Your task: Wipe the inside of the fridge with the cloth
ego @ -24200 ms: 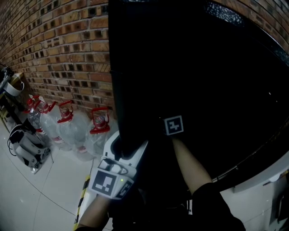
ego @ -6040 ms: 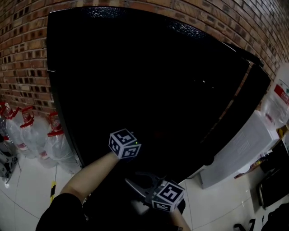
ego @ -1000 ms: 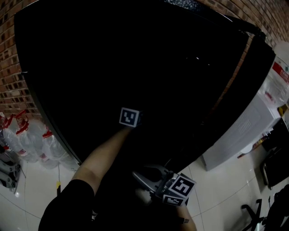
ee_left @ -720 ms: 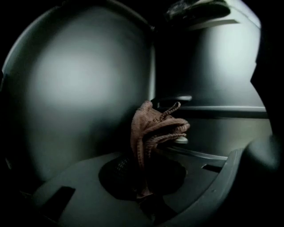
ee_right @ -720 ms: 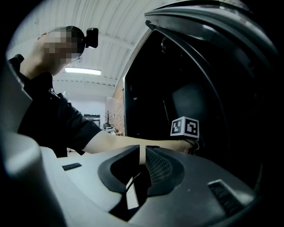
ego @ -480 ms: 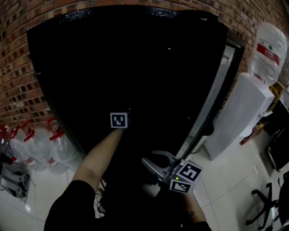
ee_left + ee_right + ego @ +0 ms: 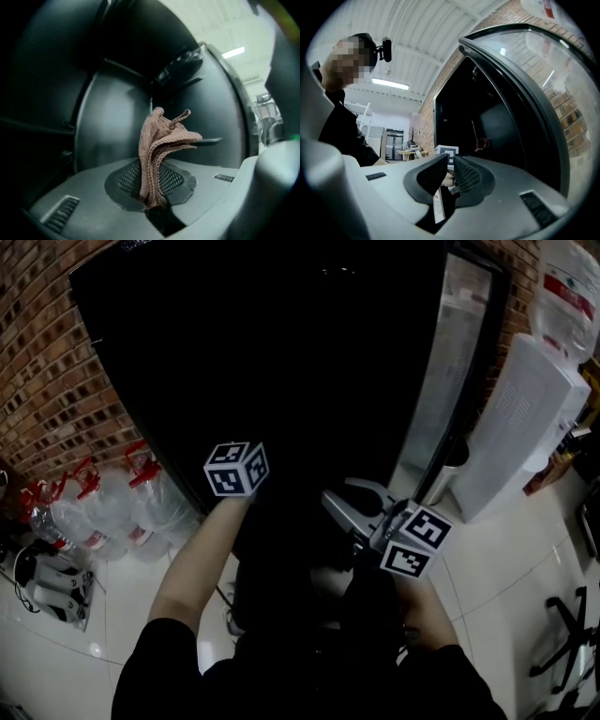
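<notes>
The left gripper [image 7: 154,177] has its jaws pressed together on the brown cloth [image 7: 161,140]. The cloth is bunched up and sticks out past the tips in a floppy fold. It's held up right in front of the black fridge [image 7: 309,362], on the left half of the door. I honestly can't tell if it touches the surface or just hangs near it.

From the head view you mostly see that gripper's marker cube and the bare forearm behind it, since the jaws blend into the black.

The right gripper [image 7: 352,498] sits lower, nearer and further right, by the fridge's right edge. Its jaws are a little spread with a narrow gap, and nothing is pinched between them.

A pale strip runs along the fridge's right side, where the door stands ajar.

Other stuff around:
- a white water dispenser [image 7: 520,418] just right of the fridge
- a bunch of clear water bottles [image 7: 112,512] with red caps on the floor to the left
- a brick wall [image 7: 66,381] behind them
</notes>
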